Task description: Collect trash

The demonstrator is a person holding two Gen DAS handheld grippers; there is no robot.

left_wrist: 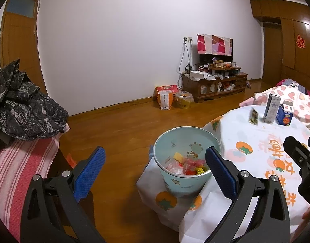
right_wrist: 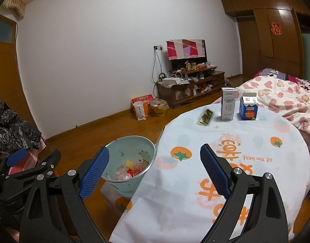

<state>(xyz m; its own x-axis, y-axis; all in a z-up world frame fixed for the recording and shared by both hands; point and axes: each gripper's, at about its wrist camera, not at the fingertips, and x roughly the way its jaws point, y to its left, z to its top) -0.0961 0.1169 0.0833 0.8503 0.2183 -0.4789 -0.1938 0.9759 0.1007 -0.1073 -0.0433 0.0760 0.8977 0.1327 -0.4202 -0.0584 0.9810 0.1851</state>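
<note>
A light blue trash bin (left_wrist: 176, 139) (right_wrist: 122, 147) stands on the floor beside the round table, with wrappers inside. On the far side of the table (right_wrist: 246, 137) stand a tall grey-white milk carton (right_wrist: 228, 103) (left_wrist: 272, 107), a short blue carton (right_wrist: 248, 109) (left_wrist: 284, 113) and a flat dark-and-gold wrapper (right_wrist: 205, 116) (left_wrist: 253, 115). My left gripper (left_wrist: 155, 168) is open and empty, held over the bin and the floor. My right gripper (right_wrist: 155, 166) is open and empty over the table's near left edge. The right gripper also shows at the right of the left wrist view (left_wrist: 300, 141).
The table wears a white cloth with orange fruit prints (left_wrist: 256, 141). A bed with a pink heart quilt (right_wrist: 280, 95) lies right of the table. A dark jacket (left_wrist: 23, 109) lies on a striped pink surface at left. A TV stand (right_wrist: 191, 85) and bags (right_wrist: 140, 107) are by the far wall.
</note>
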